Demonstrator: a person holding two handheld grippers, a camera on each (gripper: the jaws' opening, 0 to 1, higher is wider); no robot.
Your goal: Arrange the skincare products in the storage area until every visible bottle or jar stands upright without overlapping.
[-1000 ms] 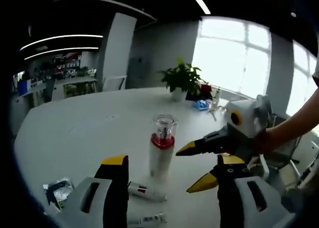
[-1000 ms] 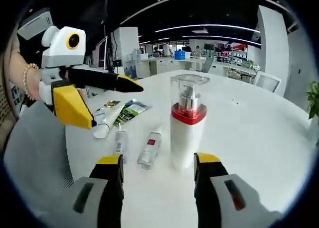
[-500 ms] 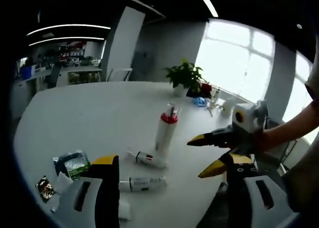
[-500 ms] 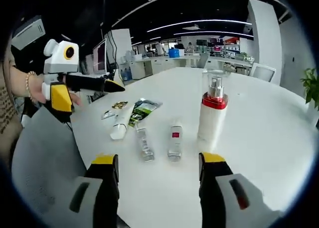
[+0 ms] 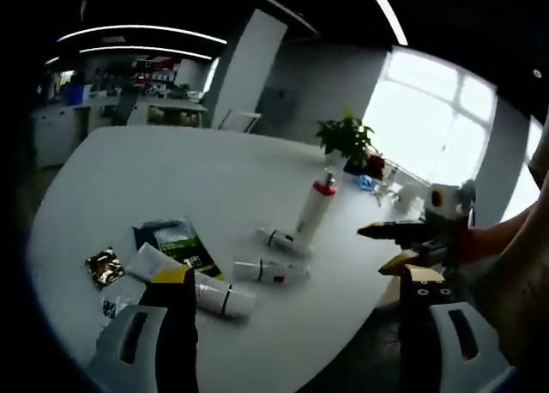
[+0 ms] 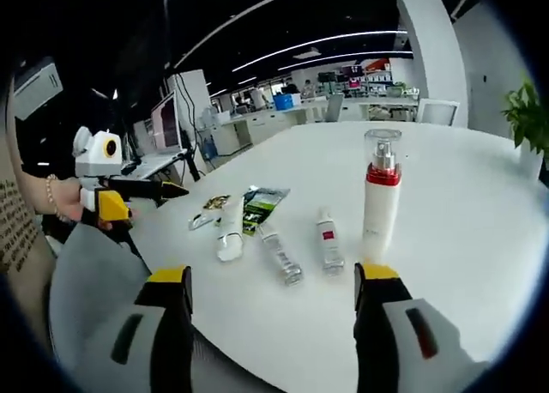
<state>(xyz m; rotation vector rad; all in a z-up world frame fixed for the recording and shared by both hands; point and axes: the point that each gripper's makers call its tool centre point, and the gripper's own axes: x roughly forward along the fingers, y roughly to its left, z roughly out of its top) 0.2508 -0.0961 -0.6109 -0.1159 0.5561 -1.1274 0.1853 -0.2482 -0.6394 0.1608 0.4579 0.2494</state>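
Observation:
A white pump bottle [image 5: 313,208] with a red collar and clear cap stands upright on the white table [image 5: 171,170]. Beside it lie two small bottles [image 5: 279,238] [image 5: 268,271] and a white tube [image 5: 193,286], all on their sides. My left gripper [image 5: 294,277] hangs open off the table's near edge, holding nothing. To the right of the bottle, my right gripper [image 5: 388,245] is open. In the right gripper view the pump bottle [image 6: 380,196], red-labelled small bottle [image 6: 328,241], clear small bottle [image 6: 280,254] and tube [image 6: 230,230] lie beyond my open right gripper [image 6: 273,275]. The left gripper [image 6: 150,196] is far left.
A green sachet [image 5: 176,243] and a gold sachet [image 5: 105,266] lie flat by the tube. A potted plant [image 5: 347,140] stands at the table's far side. A grey chair back [image 6: 94,264] is near the table's edge. Office desks are behind.
Both grippers have drawn back from the pump bottle, which stays upright where it was. Both views now take in more of the table and the lying items.

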